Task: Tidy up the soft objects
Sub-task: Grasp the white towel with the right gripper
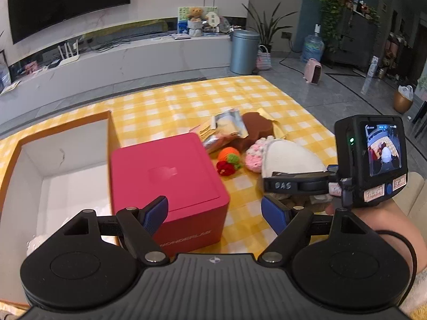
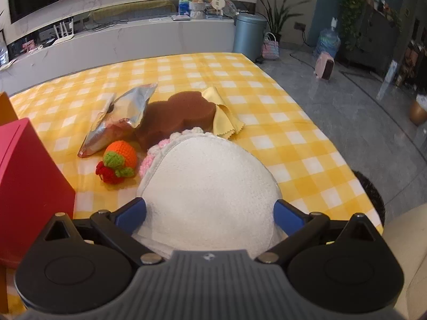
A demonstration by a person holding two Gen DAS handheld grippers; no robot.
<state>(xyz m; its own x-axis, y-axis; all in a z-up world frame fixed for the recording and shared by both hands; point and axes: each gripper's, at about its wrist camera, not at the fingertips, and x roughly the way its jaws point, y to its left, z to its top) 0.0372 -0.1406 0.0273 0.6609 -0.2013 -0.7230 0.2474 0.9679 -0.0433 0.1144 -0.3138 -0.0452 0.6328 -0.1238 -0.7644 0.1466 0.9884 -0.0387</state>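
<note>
My right gripper [image 2: 209,213] has its fingers on either side of a white round pad [image 2: 210,186], which fills the gap between them; the jaws stand wide and I cannot tell if they squeeze it. The pad also shows in the left wrist view [image 1: 291,157]. Beyond it lie a pink crochet piece [image 2: 149,160], an orange and red crochet fruit [image 2: 118,160], a brown sponge [image 2: 178,117], a yellow cloth [image 2: 224,117] and a foil bag [image 2: 120,117]. My left gripper [image 1: 214,213] is open and empty above a red box [image 1: 165,181]. An open white-lined box [image 1: 58,160] stands at the left.
Everything lies on a yellow checked cloth [image 2: 293,133] over a table whose right edge drops to a grey floor. A TV unit [image 1: 133,53] and a blue bin [image 1: 244,50] stand behind. A beige seat edge [image 2: 405,240] is at the right.
</note>
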